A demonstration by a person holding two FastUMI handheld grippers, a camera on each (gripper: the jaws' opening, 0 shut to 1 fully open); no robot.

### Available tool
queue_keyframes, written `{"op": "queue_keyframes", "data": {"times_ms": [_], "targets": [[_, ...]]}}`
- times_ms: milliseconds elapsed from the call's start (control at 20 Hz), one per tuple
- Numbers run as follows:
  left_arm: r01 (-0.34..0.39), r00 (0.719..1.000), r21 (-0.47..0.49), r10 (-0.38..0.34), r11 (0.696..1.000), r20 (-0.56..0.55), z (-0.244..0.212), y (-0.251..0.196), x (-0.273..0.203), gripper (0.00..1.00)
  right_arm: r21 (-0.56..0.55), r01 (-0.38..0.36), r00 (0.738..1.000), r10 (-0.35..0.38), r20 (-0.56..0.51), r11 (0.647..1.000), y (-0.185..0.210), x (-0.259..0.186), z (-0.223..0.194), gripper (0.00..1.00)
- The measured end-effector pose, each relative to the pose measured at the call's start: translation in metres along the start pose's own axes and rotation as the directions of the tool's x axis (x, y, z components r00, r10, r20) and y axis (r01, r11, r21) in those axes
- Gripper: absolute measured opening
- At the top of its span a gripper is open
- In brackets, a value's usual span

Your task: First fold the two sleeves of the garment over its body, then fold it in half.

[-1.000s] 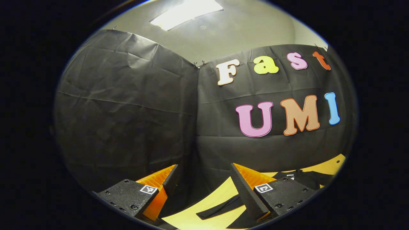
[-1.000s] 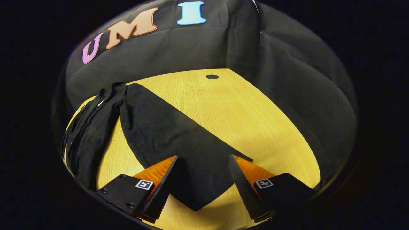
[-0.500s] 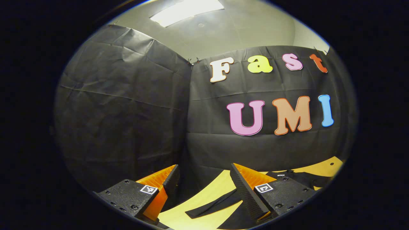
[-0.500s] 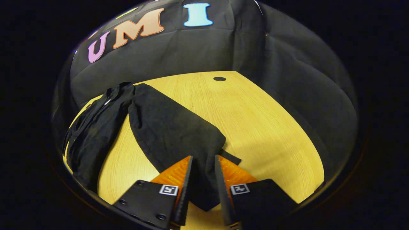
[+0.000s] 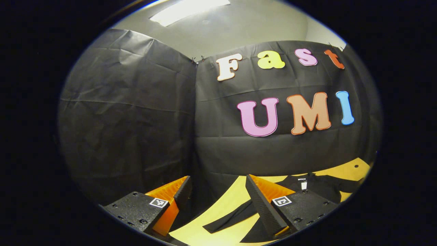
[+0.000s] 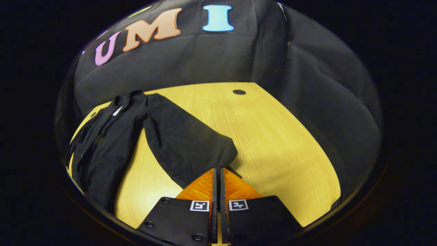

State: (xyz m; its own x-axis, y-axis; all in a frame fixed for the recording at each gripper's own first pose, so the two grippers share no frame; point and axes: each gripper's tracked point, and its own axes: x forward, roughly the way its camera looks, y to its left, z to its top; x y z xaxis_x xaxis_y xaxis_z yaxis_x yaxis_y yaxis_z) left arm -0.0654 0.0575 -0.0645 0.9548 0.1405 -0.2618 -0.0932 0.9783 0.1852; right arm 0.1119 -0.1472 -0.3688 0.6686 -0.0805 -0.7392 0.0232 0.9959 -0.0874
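Wood tabletop (image 6: 273,136) carries black garment (image 6: 102,147). Right gripper (image 6: 216,172) jaws clenched on its sleeve (image 6: 184,143) end. Left gripper (image 5: 218,186) jaws released, raised above tabletop edge.

We are seeing a black cloth garment (image 6: 102,147) lying on the yellow wooden table (image 6: 273,136), its body bunched toward the table's left edge, one broad black sleeve (image 6: 184,143) stretching away across the tabletop, its end lifting.
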Motion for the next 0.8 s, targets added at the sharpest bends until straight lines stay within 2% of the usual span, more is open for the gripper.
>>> {"op": "queue_keyframes", "data": {"times_ms": [100,150,200,350,500,600,700,800], "targets": [[0.03,0.999,-0.025,-0.031,0.999,-0.019,-0.009,-0.014,0.003,0.99,-0.004,-0.025,0.999,0.025,0.045,1.0,0.009,-0.014,0.025,0.07],[0.058,0.998,-0.033,-0.059,0.998,-0.029,-0.016,-0.022,0.005,0.95,-0.005,-0.039,0.997,0.04,0.065,0.999,0.014,-0.022,0.041,0.06],[0.087,0.995,-0.038,-0.089,0.996,-0.049,-0.026,-0.029,0.005,0.99,-0.003,-0.049,0.995,0.049,0.09,0.999,0.022,-0.029,0.057,0.06],[0.129,0.986,-0.053,-0.134,0.99,-0.101,-0.05,-0.033,0.007,0.94,0.017,-0.122,0.981,0.119,0.15,0.992,0.071,-0.04,0.119,0.06],[0.12,0.983,-0.095,-0.132,0.988,-0.13,-0.07,-0.024,0.014,0.94,-0.077,-0.153,0.959,0.167,0.23,0.985,0.141,-0.035,0.188,0.06],[0.101,0.983,-0.123,-0.118,0.987,-0.143,-0.08,-0.01,0.019,0.94,-0.147,-0.215,0.932,0.248,0.266,0.966,0.206,-0.031,0.231,0.06],[0.076,0.984,-0.149,-0.099,0.986,-0.151,-0.086,0.005,0.021,0.97,-0.214,-0.284,0.903,0.335,0.27,0.935,0.273,-0.03,0.253,0.06],[0.037,0.984,-0.157,-0.063,0.987,-0.165,-0.096,0.025,0.02,0.94,-0.304,-0.33,0.873,0.412,0.263,0.894,0.343,-0.033,0.265,0.06]]}}
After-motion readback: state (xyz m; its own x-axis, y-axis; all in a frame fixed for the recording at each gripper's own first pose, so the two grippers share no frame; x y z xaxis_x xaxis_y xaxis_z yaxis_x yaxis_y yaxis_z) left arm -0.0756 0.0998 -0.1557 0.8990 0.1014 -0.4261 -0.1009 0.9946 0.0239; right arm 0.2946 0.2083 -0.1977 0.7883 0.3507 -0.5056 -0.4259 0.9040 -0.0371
